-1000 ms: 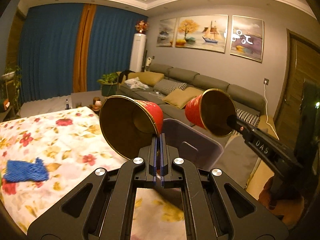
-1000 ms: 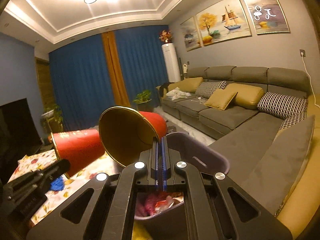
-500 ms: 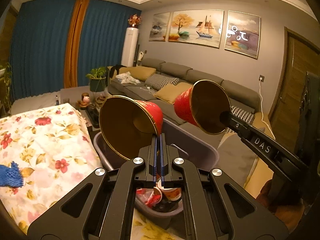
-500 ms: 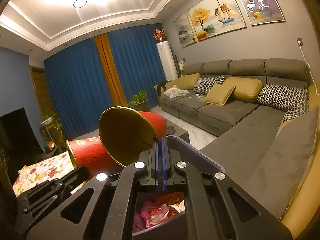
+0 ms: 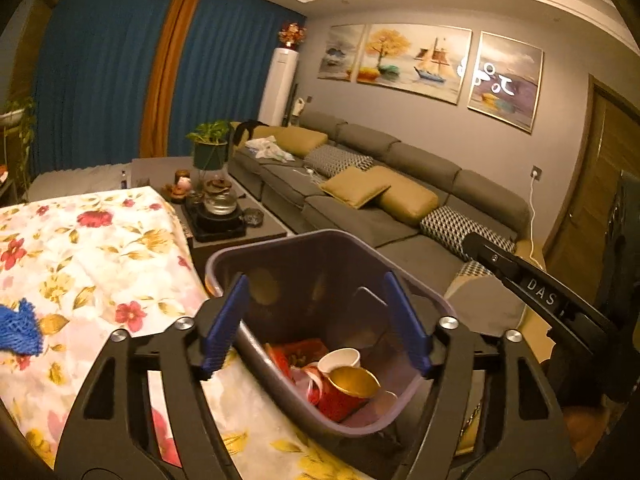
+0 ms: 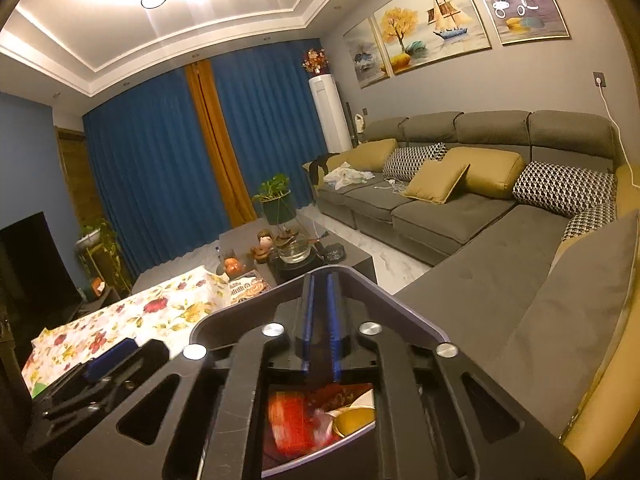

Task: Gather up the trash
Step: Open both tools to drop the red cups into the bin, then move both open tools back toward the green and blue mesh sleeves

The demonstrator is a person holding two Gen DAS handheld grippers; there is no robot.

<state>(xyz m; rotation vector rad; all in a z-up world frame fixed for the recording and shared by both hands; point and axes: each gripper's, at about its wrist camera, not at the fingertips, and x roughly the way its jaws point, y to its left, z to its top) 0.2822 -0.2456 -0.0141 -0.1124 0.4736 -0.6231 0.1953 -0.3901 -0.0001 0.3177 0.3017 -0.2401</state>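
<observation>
The left gripper (image 5: 316,320) hangs over the purple bin (image 5: 280,248) with its blue pads (image 5: 224,320) spread wide and nothing between them; its jaws have just been opening. The right gripper (image 6: 320,324) sits above the same bin (image 6: 404,308), its two pads parted by only a narrow gap (also empty), having just been opening too. In the left wrist view the right gripper's black finger (image 5: 532,292) reaches in from the right, above the bin's far right rim.

Down inside the bin lies the trash: a red cup with a gold inside (image 5: 344,390) on its side, a white cup (image 5: 340,360) just behind it, and a flat red wrapper (image 5: 300,354) further left. The right wrist view shows the same heap, with a blurred red cup (image 6: 292,424) and a gold rim (image 6: 356,418) beside it.

The bin stands at the right edge of a floral tablecloth (image 5: 92,256). A blue knitted cloth (image 5: 18,332) lies on the cloth near its left side, well apart from the bin.

Beyond the bin is a dark coffee table (image 5: 256,232) carrying a glass teapot (image 5: 219,202) and a potted plant (image 5: 210,146). Further right runs a grey sofa (image 5: 400,184) with mustard cushions (image 5: 356,186), and blue curtains (image 5: 100,80) cover the far wall.
</observation>
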